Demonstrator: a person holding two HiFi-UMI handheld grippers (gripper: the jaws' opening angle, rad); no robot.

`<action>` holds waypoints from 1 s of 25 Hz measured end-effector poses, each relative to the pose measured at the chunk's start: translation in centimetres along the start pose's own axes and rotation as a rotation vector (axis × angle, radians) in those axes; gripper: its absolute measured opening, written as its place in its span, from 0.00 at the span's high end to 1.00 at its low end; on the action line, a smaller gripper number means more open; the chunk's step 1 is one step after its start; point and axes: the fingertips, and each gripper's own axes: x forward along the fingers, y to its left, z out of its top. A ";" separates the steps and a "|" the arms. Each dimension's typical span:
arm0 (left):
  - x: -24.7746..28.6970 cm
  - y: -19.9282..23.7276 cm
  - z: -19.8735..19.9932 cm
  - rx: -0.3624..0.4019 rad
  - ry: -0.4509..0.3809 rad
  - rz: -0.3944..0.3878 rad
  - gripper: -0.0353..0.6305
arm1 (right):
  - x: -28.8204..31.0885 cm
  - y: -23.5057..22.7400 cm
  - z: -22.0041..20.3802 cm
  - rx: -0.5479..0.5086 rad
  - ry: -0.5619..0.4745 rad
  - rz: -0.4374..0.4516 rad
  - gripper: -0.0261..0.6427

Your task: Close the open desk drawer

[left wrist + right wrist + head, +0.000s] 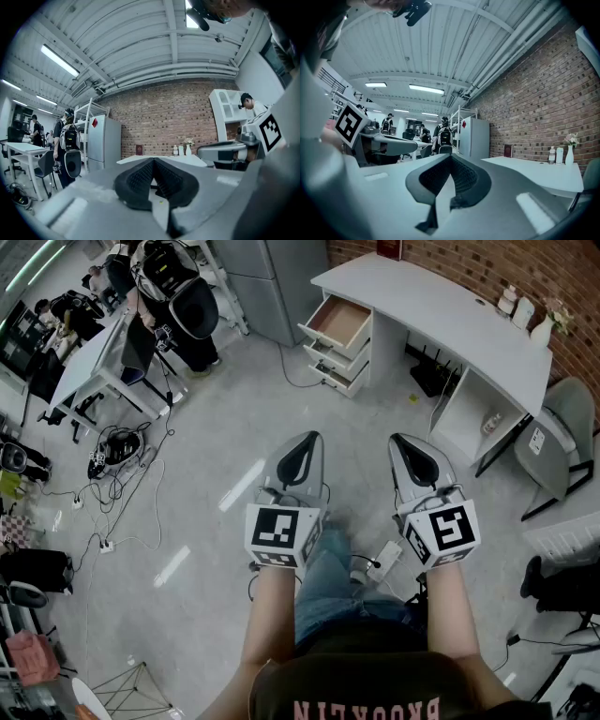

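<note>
Left gripper (310, 439) and right gripper (397, 441) are held level side by side, each a smooth grey shell tapering to a point. On both, the ribbed black pads (137, 178) are pressed together tip to tip with nothing between them. The open top drawer (339, 322), boxy, white-fronted with a tan wood-look interior, juts from the drawer stack at the left end of the curved white desk (441, 315) by the red brick wall (487, 263), well apart from both grippers across the glossy grey floor (216, 427).
</note>
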 end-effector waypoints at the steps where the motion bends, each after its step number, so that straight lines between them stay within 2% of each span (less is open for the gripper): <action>1: 0.3 0.2 0.0 -0.003 0.000 -0.002 0.96 | 0.3 -0.2 -0.1 0.001 0.004 -0.005 0.96; 8: 4.0 2.4 -0.1 -0.021 0.004 -0.017 0.96 | 3.6 -1.7 -0.6 -0.001 0.016 -0.021 0.96; 13: 7.4 5.0 -0.3 -0.039 0.015 -0.033 0.96 | 7.2 -3.9 -1.0 0.039 0.023 -0.060 0.96; 19: 12.4 9.3 -1.6 -0.064 0.066 -0.044 0.96 | 13.1 -6.1 -1.6 0.045 0.039 -0.070 0.96; 25: 17.3 14.6 -2.6 -0.085 0.064 -0.054 0.96 | 20.1 -7.3 -2.9 0.063 0.071 -0.076 0.96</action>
